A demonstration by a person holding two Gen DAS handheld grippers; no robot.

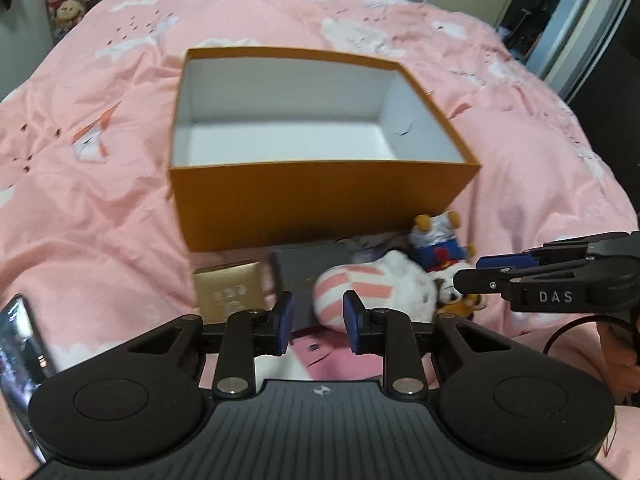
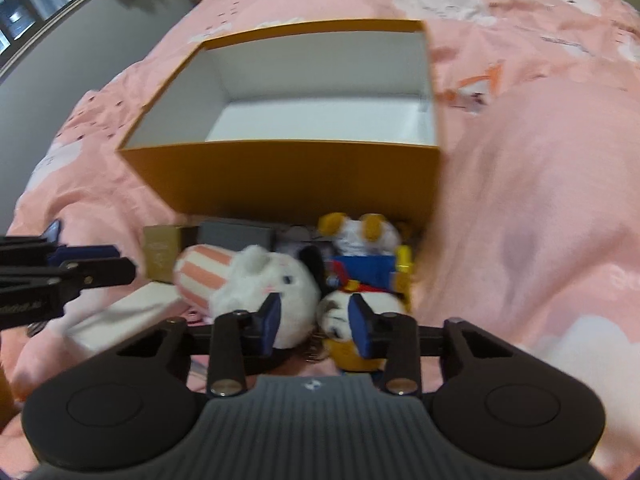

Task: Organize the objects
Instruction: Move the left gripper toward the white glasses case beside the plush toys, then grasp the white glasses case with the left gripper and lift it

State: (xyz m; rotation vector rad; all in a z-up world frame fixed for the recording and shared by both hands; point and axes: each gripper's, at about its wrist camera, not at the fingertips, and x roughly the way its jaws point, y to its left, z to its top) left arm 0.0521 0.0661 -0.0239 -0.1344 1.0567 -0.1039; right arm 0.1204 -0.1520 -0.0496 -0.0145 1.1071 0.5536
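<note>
orange box (image 1: 320, 204) behind toy pile | white plush (image 2: 272, 280) nearest | both grippers' fingers (image 1: 285, 320) released

Sitting open-topped, orange box (image 1: 320, 204) leaving entry from above. Crowding near wall: gold box (image 1: 230, 290), grey box (image 1: 310, 266), striped plush (image 1: 372, 292), blocking low approach.

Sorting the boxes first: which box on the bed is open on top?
The large orange cardboard box with the white interior; the small gold box and flat grey box before it are closed.
</note>
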